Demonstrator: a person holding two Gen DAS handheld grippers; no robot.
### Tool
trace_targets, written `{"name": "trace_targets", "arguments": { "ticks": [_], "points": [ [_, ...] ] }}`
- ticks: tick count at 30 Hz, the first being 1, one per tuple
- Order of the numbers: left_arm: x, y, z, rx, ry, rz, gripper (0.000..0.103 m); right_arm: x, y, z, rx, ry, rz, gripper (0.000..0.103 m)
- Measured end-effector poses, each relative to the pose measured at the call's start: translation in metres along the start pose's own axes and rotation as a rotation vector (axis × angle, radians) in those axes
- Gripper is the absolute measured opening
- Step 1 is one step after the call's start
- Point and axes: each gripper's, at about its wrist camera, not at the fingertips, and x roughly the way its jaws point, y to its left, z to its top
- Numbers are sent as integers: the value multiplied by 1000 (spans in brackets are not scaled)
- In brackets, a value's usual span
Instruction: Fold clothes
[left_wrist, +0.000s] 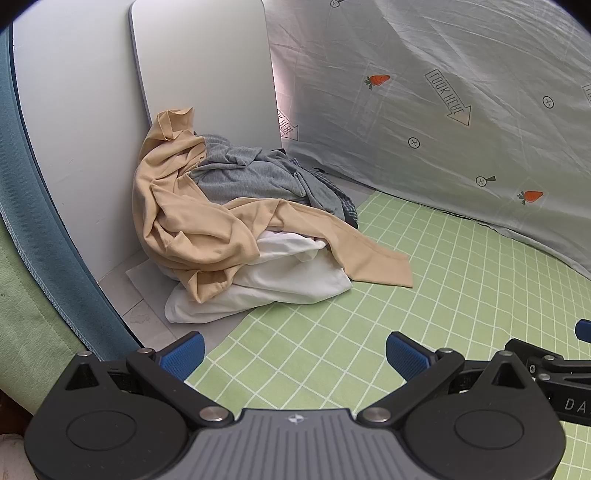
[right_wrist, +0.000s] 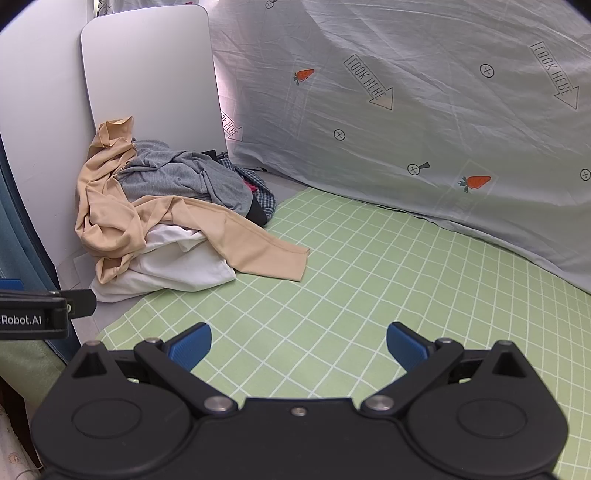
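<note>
A heap of clothes lies at the far left of the green checked mat (left_wrist: 424, 314) (right_wrist: 369, 295). A tan garment (left_wrist: 177, 221) (right_wrist: 107, 218) drapes over a white one (left_wrist: 288, 273) (right_wrist: 177, 269), with a grey one (left_wrist: 251, 173) (right_wrist: 177, 177) and a dark checked piece (right_wrist: 264, 197) behind. My left gripper (left_wrist: 294, 356) hovers open just short of the heap, with nothing between its blue pads. My right gripper (right_wrist: 298, 345) is open over bare mat, right of the heap. Part of the right gripper (left_wrist: 554, 365) shows at the left view's edge, and part of the left gripper (right_wrist: 37, 314) at the right view's edge.
A white board (left_wrist: 199, 66) (right_wrist: 147, 70) leans upright behind the heap. A pale sheet printed with carrots and arrows (left_wrist: 443, 110) (right_wrist: 406, 110) hangs along the mat's far side. A blue and green cloth edge (left_wrist: 22, 221) runs down the left.
</note>
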Motion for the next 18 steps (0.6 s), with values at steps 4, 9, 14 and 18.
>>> {"name": "trace_targets", "arguments": {
  "ticks": [4, 9, 14, 18],
  "points": [
    [4, 4, 0, -15, 10, 0, 103, 3, 0, -1, 6, 11, -1, 102],
    [18, 9, 3, -22, 39, 25, 103, 15, 2, -1, 19, 30, -9, 102],
    [35, 20, 8, -53, 59, 30, 103, 33, 5, 6, 19, 38, -23, 102],
    [53, 33, 15, -105, 81, 33, 103, 56, 12, 17, -6, 51, -21, 102]
  ]
}}
